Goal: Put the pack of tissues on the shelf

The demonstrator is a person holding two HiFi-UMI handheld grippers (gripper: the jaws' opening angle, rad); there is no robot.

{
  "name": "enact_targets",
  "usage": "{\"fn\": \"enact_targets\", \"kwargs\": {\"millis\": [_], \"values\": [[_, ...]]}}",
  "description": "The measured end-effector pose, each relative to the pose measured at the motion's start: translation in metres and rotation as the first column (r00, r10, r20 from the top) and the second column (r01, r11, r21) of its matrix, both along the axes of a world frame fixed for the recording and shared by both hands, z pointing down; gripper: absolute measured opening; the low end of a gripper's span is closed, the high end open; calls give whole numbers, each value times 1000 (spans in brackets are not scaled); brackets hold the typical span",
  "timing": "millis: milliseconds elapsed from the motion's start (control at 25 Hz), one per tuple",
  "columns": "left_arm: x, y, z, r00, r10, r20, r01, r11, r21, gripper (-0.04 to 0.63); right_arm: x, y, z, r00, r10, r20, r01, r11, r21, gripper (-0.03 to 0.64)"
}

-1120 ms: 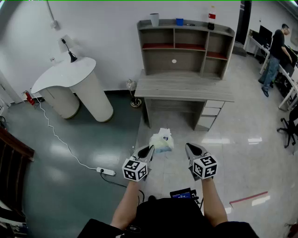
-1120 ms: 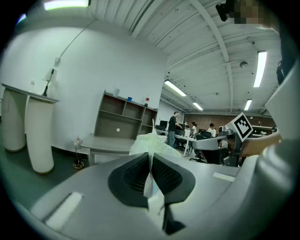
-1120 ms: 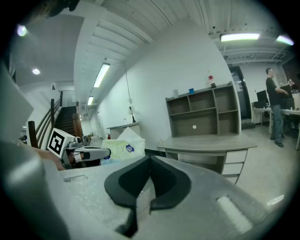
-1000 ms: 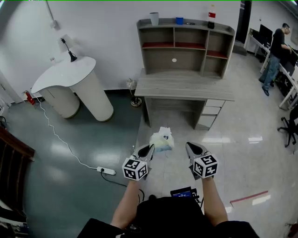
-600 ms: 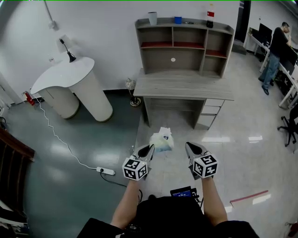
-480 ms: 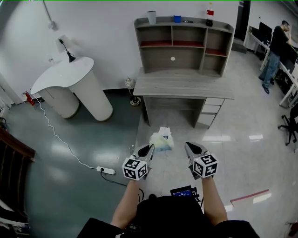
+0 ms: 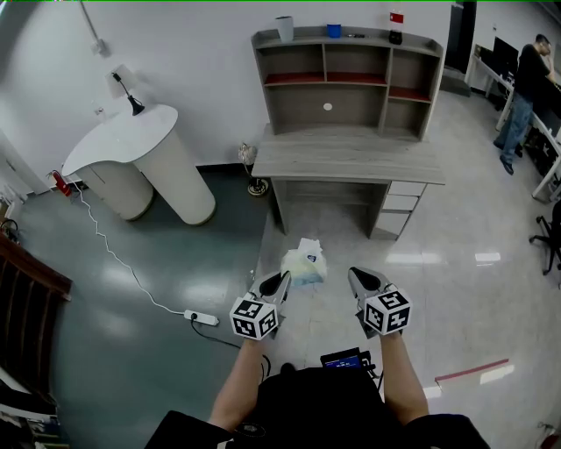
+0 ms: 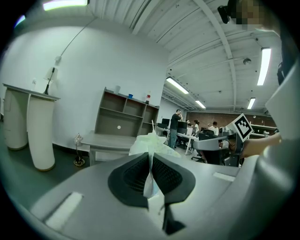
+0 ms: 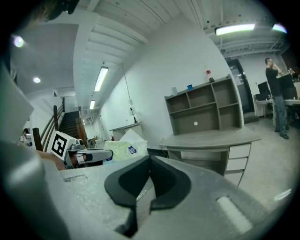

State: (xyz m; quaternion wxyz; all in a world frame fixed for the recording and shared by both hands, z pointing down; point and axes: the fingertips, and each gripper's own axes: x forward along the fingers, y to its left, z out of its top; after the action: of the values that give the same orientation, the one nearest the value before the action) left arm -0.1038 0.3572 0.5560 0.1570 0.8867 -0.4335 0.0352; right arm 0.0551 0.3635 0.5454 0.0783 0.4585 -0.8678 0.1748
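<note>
A pale green and white pack of tissues point(image 7: 304, 263) hangs in the air by its wrapper, with my left gripper point(image 7: 280, 282) shut on it. The left gripper view shows a thin fold of the pack point(image 8: 151, 146) pinched between the closed jaws. My right gripper point(image 7: 354, 279) is level with it a hand's width to the right, shut and holding nothing. From the right gripper view, the pack point(image 9: 123, 149) is off to the left. The grey shelf point(image 7: 346, 74) stands on a desk point(image 7: 346, 162) straight ahead, some way off across the floor.
A cup point(image 7: 285, 28), a blue pot point(image 7: 334, 31) and a bottle point(image 7: 395, 26) stand on top of the shelf. A white rounded counter point(image 7: 140, 162) is at the left, with a power strip point(image 7: 202, 317) and its cable on the floor. A person point(image 7: 526, 88) stands far right.
Both grippers and the pack keep their place. The view has tipped a little, so the shelf sits nearer the top edge and the bottle is partly cut off.
</note>
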Motion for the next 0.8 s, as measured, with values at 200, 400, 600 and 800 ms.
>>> {"fn": "enact_targets", "kwargs": {"millis": [200, 400, 600, 800], "values": [[12, -1, 4, 1000, -20, 8, 20, 1000, -9, 10, 12, -3, 4, 1000, -26, 7, 26, 1000, -8, 2], [28, -2, 9, 999, -39, 23, 40, 999, -20, 10, 36, -6, 8, 999, -27, 22, 28, 999, -17, 2], [45, -1, 12, 998, -56, 32, 56, 998, -25, 11, 59, -9, 13, 999, -24, 27, 25, 999, -26, 2], [56, -1, 15, 997, -60, 41, 61, 998, -30, 11, 70, -13, 15, 999, -29, 43, 31, 999, -31, 2]]}}
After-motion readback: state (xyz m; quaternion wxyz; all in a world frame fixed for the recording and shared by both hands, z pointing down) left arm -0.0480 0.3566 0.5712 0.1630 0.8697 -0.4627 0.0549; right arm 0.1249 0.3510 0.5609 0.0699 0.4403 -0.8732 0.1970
